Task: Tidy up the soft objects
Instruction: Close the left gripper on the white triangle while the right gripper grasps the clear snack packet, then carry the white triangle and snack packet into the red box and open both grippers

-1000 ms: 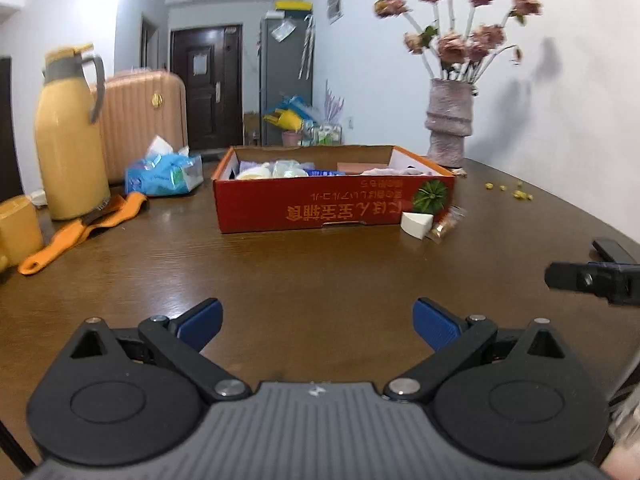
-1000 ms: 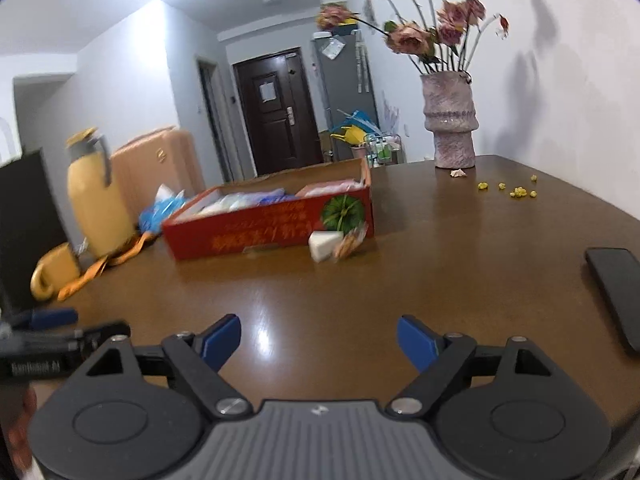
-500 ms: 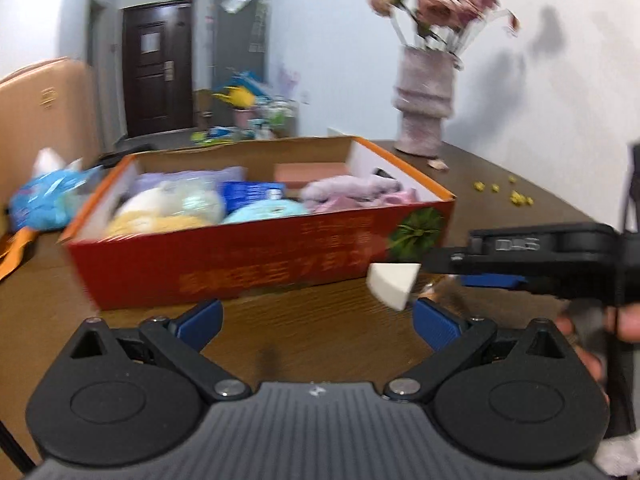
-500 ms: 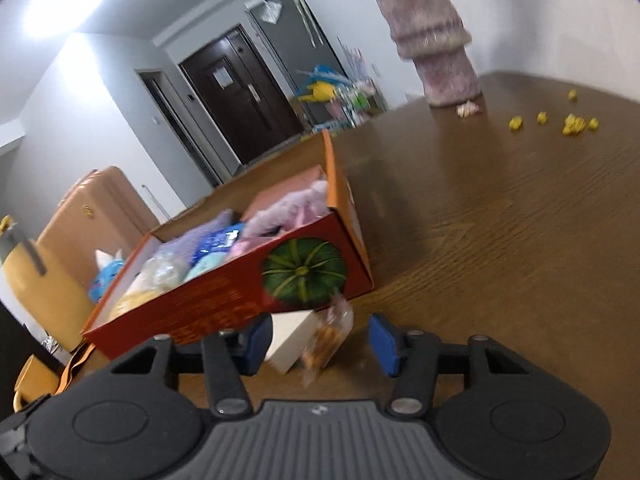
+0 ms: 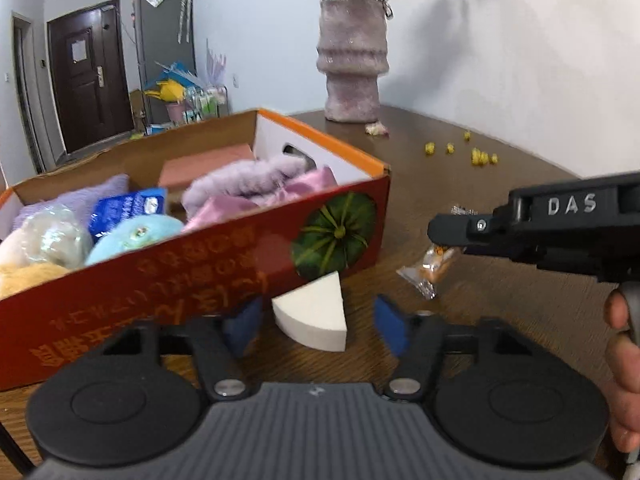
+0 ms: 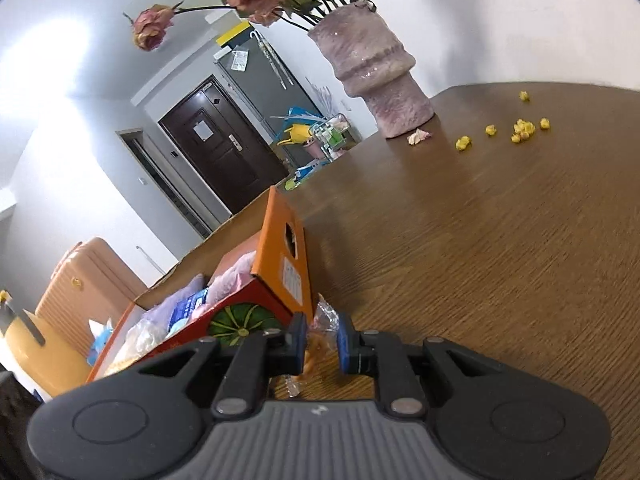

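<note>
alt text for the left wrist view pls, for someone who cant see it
The left gripper straddles a white wedge sponge on a wooden table, its fingers not yet touching it, beside a red box of soft items. At right, the right gripper closes on a snack packet.

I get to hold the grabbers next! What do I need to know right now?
Left gripper: jaws have been closing around the white sponge wedge on the table; pads not on it yet.
Right gripper: jaws have been closing on the clear snack packet; contact unclear.
Both things lie beside the red box, which already holds soft items.
Left to do: finish both grips and sort the wedge, probably into the box.
</note>
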Demonstrator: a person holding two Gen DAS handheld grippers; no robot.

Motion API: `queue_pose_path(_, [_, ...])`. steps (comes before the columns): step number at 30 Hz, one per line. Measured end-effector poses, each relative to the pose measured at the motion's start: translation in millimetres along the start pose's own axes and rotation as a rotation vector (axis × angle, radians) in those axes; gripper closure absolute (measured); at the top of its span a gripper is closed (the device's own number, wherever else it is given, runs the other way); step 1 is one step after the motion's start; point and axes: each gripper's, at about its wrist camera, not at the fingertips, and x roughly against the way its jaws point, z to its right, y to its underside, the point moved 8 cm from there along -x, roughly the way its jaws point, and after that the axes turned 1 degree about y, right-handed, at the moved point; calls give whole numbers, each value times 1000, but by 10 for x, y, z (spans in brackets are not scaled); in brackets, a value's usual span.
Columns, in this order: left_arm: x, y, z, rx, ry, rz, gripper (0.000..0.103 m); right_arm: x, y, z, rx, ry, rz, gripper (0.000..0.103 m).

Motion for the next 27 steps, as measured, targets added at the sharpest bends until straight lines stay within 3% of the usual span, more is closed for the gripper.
queue_pose_path(1, [-5,2,-11,5,-4,-2,66,-23,16,7,-5,3,-11,88])
queue_pose_path(2, [3,3,-26,10,-20,4,69,-33,28,17,-9,0,-21,88])
queue_pose_path(7, [267,70,-85,32,-41,18,70,-11,54,-48,23,-33,-26,88])
queue_pose_path(14, [1295,370,-416,122,-88,78,70,41,52,-115,71,-58,-17,88])
queue_pose_path(20, [2197,537,-689,122,-210,173,69,111,68,-200,81,-116,21,88])
queue_pose_path(23, [2576,699,-750,186,-206,208,69,251,252,-301,101,-107,8,88])
queue_pose_path(27, [2953,988,-760,230,-217,223,69,788,715,-548,190,-126,14,88])
